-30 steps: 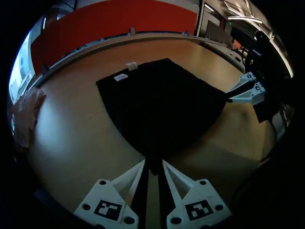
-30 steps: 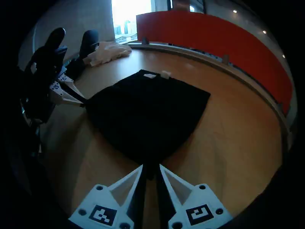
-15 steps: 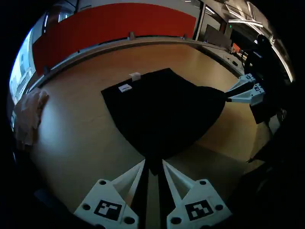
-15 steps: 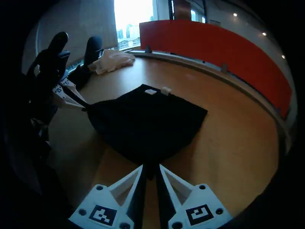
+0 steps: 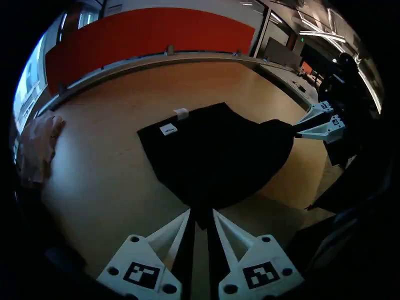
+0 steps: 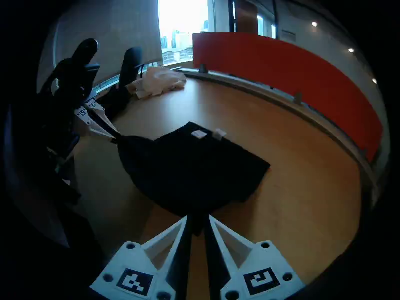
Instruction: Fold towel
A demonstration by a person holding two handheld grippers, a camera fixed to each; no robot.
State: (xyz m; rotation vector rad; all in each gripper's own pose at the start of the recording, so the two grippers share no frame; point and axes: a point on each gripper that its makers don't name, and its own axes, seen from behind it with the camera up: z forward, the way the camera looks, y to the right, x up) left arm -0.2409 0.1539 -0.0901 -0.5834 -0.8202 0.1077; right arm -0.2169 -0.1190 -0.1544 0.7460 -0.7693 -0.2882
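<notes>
A black towel (image 5: 215,155) with white tags (image 5: 168,130) on its far edge lies partly on the wooden table (image 5: 110,165). My left gripper (image 5: 201,220) is shut on the towel's near corner, which is lifted off the table. My right gripper (image 6: 198,222) is shut on the neighbouring corner of the towel (image 6: 192,167), also raised. In the left gripper view the right gripper (image 5: 299,129) pinches its corner at the right. In the right gripper view the left gripper (image 6: 115,137) holds its corner at the left. The towel's far half rests flat.
A crumpled pale cloth (image 6: 157,81) lies at the table's far end near the window, seen at the left edge (image 5: 37,150) in the left gripper view. A red partition (image 6: 295,75) runs along the table's back rim. Dark office chairs (image 6: 75,65) stand by the table.
Both grippers have risen and pulled back, lifting the two near corners higher. More of the towel hangs off the table and the towel looks smaller and farther away.
</notes>
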